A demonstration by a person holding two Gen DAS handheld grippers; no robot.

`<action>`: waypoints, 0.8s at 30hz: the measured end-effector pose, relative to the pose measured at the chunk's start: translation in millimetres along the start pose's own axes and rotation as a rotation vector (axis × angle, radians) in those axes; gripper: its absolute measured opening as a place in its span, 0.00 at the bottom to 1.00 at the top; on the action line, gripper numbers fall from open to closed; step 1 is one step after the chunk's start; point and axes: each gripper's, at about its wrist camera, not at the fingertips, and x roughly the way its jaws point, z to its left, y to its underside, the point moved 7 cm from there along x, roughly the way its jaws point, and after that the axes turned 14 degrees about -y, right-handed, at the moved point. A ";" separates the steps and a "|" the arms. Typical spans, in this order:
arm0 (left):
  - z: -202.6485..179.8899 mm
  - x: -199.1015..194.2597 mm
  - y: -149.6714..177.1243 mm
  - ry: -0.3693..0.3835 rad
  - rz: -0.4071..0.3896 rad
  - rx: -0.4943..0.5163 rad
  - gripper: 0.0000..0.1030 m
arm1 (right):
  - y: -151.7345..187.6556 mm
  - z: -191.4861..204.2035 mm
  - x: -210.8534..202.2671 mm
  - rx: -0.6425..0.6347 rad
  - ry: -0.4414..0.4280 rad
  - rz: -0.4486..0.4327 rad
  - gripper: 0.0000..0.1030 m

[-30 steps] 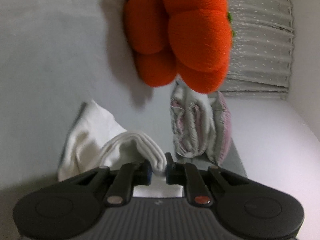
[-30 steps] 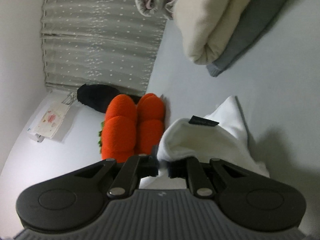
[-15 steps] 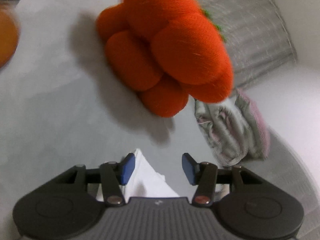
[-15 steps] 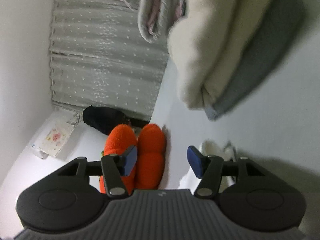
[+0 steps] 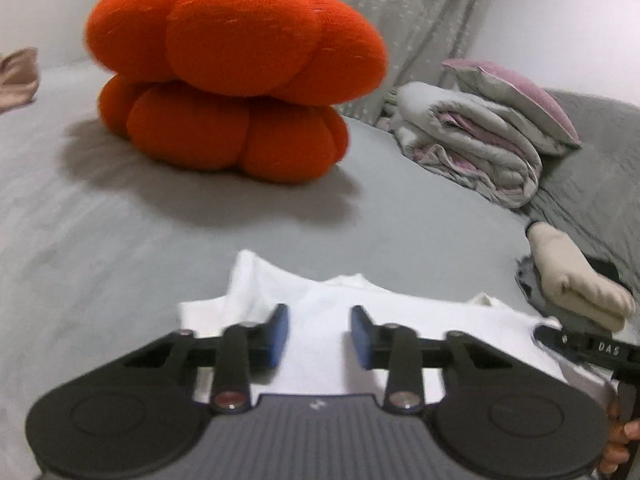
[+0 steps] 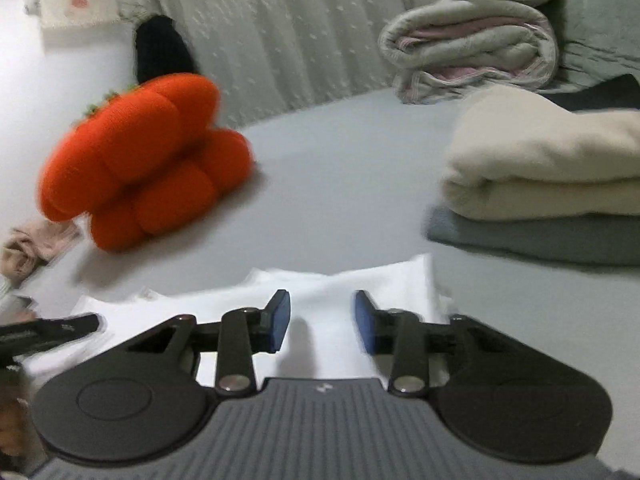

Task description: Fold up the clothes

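Over on the far left of the orange pumpkin cushion [image 5: 224,68], a crumpled beige cloth [image 5: 18,78] sits at the edge of the grey bed [image 5: 100,232], loose and not folded. The cushion itself is our landmark, plump and well back on the bed.

Just in front of the cushion, near side, lies the white garment [image 5: 320,300], spread flat on the bed, with small points of fabric sticking up along its far edge. The left gripper [image 5: 319,335] hangs right over it, jaws apart, nothing between the blue pads. The right gripper [image 6: 322,322] is alongside, over the same garment's right half, jaws likewise spread and empty.

To the right of the cushion, a rolled grey-and-pink quilt [image 5: 472,140] rests against the curtain [image 6: 280,32]. Nearer, right of the white garment, there's a neat stack: a cream folded piece [image 6: 548,160] on top of a grey folded piece [image 6: 540,236].

So where does the job stand? Two pieces are folded and stacked. The white one lies flat with both grippers released above it; whether it is laid out for folding or sits partway through its folds, these views don't settle. The beige cloth looks still to be folded.
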 end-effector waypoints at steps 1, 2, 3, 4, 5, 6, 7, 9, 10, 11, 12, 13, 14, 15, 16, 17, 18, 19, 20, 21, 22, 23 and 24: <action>1.9 -0.3 -2.1 -0.002 0.008 -0.018 0.16 | 0.3 -10.2 -2.3 0.059 -0.004 -0.014 0.14; 4.1 -3.5 -3.4 -0.003 0.019 -0.036 0.14 | -0.5 -19.2 -4.4 0.106 -0.003 -0.028 0.10; 6.2 -6.7 -4.7 -0.003 0.029 -0.054 0.14 | -2.4 -26.9 -6.3 0.138 0.007 -0.041 0.10; 8.3 -9.9 -6.0 -0.003 0.040 -0.072 0.14 | -3.3 -33.3 -9.1 0.165 0.011 -0.047 0.10; 10.5 -13.1 -7.3 -0.004 0.050 -0.090 0.15 | -3.2 -34.9 -13.9 0.175 0.010 -0.041 0.10; 12.6 -16.3 -8.5 -0.004 0.060 -0.108 0.16 | -3.4 -32.6 -19.6 0.171 0.009 -0.032 0.10; 14.7 -19.6 -9.8 -0.005 0.071 -0.126 0.21 | -3.6 -30.3 -25.3 0.167 0.008 -0.022 0.13; 18.9 -26.0 -12.4 -0.006 0.092 -0.162 0.33 | -4.5 -25.7 -37.4 0.166 0.007 -0.007 0.22; 21.0 -29.3 -13.7 -0.006 0.102 -0.180 0.42 | -5.8 -23.5 -44.2 0.175 0.008 -0.006 0.23; 23.0 -32.5 -15.0 -0.006 0.113 -0.198 0.50 | -7.1 -21.3 -51.1 0.185 0.009 -0.004 0.23; 23.4 -37.2 -15.6 -0.013 0.122 -0.206 0.53 | -9.1 -19.6 -56.9 0.203 0.008 -0.003 0.23; 23.6 -43.3 -15.0 -0.032 0.135 -0.203 0.60 | -10.8 -19.0 -61.2 0.231 0.003 -0.001 0.25; 25.6 -48.8 -13.1 -0.053 0.156 -0.202 0.61 | -11.2 -19.1 -65.3 0.257 0.000 0.002 0.33; 28.4 -53.7 -10.5 -0.072 0.180 -0.205 0.61 | -11.5 -19.1 -68.9 0.281 0.000 0.006 0.39; 31.7 -58.2 -8.0 -0.085 0.201 -0.212 0.61 | -11.7 -18.9 -71.9 0.303 0.002 0.009 0.46; 35.2 -62.4 -5.6 -0.092 0.218 -0.225 0.61 | -12.0 -18.8 -74.8 0.325 0.005 0.012 0.47; 40.6 -67.8 -3.3 -0.097 0.232 -0.241 0.61 | -11.4 -18.2 -78.1 0.350 0.007 0.016 0.47; 46.7 -73.4 -1.5 -0.099 0.244 -0.263 0.61 | -9.9 -17.0 -81.9 0.379 0.009 0.020 0.47; 51.6 -77.7 0.7 -0.099 0.263 -0.289 0.61 | -6.8 -15.9 -86.8 0.410 0.008 0.025 0.47; 56.4 -81.4 3.3 -0.097 0.287 -0.317 0.61 | -4.1 -15.2 -90.7 0.441 0.007 0.031 0.47; 61.6 -84.5 7.0 -0.096 0.316 -0.351 0.61 | -3.7 -14.8 -92.6 0.465 0.013 0.042 0.47; 66.5 -86.5 11.5 -0.090 0.347 -0.390 0.61 | -2.6 -14.2 -95.0 0.484 0.023 0.057 0.47; 70.3 -87.7 16.6 -0.072 0.380 -0.436 0.61 | -0.7 -13.3 -98.2 0.503 0.031 0.069 0.47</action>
